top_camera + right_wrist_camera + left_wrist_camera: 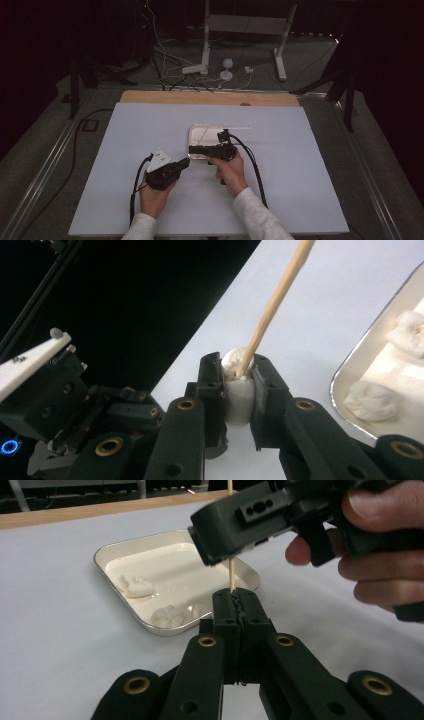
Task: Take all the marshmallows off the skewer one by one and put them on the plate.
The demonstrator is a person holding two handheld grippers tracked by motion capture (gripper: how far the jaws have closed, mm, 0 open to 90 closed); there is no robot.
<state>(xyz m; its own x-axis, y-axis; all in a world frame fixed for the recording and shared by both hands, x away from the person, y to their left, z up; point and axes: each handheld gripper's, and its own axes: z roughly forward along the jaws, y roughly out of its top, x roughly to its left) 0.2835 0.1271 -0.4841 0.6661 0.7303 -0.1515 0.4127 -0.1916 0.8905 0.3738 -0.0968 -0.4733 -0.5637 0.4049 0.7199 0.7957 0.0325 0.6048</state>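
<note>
Right gripper is clamping a soft white marshmallow; left gripper is pinching a thin wooden skewer, piercing it beside the shallow metal tray. Judged next: pushing further.

Left gripper: black jaws pressed together on the lower end of a thin upright wooden skewer. Shallow cream-white square metal tray just behind the jaws, holding white marshmallow pieces. Right gripper, hand-held, above the tray's near corner, touching the skewer.
</note>
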